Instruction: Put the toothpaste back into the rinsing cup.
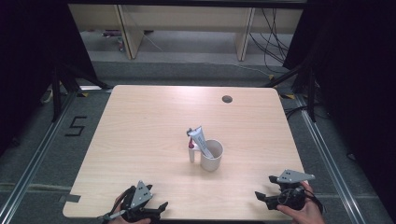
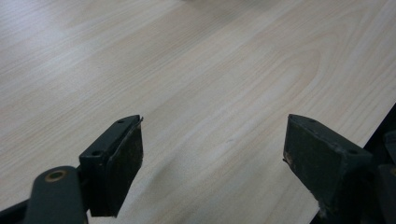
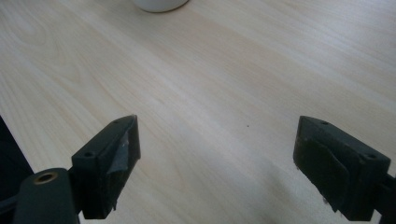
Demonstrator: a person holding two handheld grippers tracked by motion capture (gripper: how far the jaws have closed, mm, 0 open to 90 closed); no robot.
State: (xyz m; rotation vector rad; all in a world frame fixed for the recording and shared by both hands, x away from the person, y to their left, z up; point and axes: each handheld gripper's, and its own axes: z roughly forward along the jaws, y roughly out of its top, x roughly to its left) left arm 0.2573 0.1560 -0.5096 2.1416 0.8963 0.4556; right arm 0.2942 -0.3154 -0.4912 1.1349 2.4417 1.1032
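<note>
Item: one white cup [image 1: 211, 157], standing upright near the middle of a pale wooden table [image 1: 140, 140], taken here as the reference mark. Contents: a white tube [image 1: 201, 140] leaning out of the cup toward its far-left side, with grey printing along its length too small to read. Just beside the cup on its left stands a slim white stick-shaped thing with a red band [image 1: 191, 150], possibly a toothbrush or pen; whether it touches the cup cannot be told. Left gripper [image 1: 148, 208]: well apart from the cup, at the near-left table edge, jaws spread wide over bare wood, holding nothing. Right gripper [image 1: 265, 188]: well apart from the cup, at the near-right edge, jaws likewise spread and empty; the cup's base [image 3: 161, 4] sits at the top of the right gripper view. Handling note, as a judgement: the reach has yet to begin; the right gripper looks better aimed, and a grasp on the tube should come in above the cup's rim, closing across the tube's flat faces so the cup is not tipped. Other markings: a black "5" [image 1: 75, 126] on the floor far left of the cup; a dark round hole [image 1: 227, 99] in the table beyond the cup.
</note>
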